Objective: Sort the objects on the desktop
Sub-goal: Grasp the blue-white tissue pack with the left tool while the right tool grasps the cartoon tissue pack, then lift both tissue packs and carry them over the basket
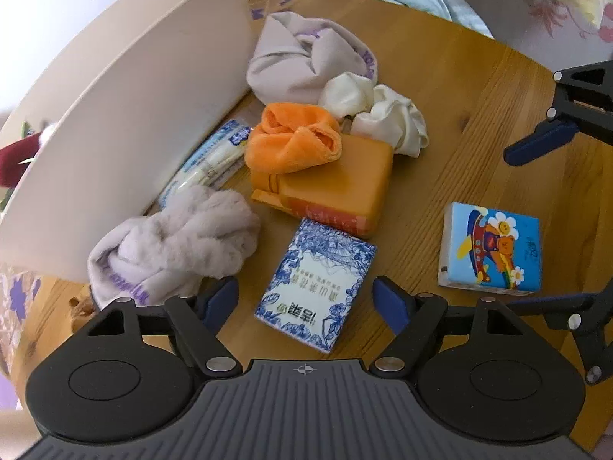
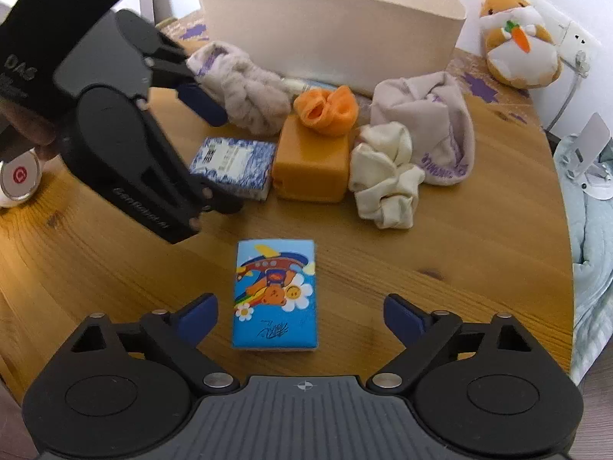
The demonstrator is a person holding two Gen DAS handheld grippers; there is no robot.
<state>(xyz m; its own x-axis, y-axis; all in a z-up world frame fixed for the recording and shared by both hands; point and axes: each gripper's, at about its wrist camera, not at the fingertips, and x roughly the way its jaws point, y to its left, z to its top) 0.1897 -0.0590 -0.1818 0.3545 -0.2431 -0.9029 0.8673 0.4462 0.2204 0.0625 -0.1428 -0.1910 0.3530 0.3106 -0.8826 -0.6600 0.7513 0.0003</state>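
Observation:
A blue-and-white patterned tissue pack [image 1: 316,287] lies flat on the wooden table [image 1: 479,115], between the blue pads of my left gripper [image 1: 305,301]. The gripper is open, with a gap on each side of the pack. A blue cartoon tissue pack [image 2: 276,295] lies between the fingers of my right gripper [image 2: 300,318], which is wide open and not touching it. Behind them an orange cloth [image 2: 327,107] rests on an orange box [image 2: 312,165]. Beside the box are a cream scrunchie [image 2: 383,176], a lilac sock [image 2: 433,115] and a fluffy grey sock [image 2: 249,96].
A tall beige bin [image 2: 329,27] stands at the back with a red item inside. A plastic-wrapped packet [image 1: 210,161] lies against its wall. A plush toy [image 2: 517,42] sits at the back right and a round white device [image 2: 17,180] at the left. The table's curved edge runs along the right.

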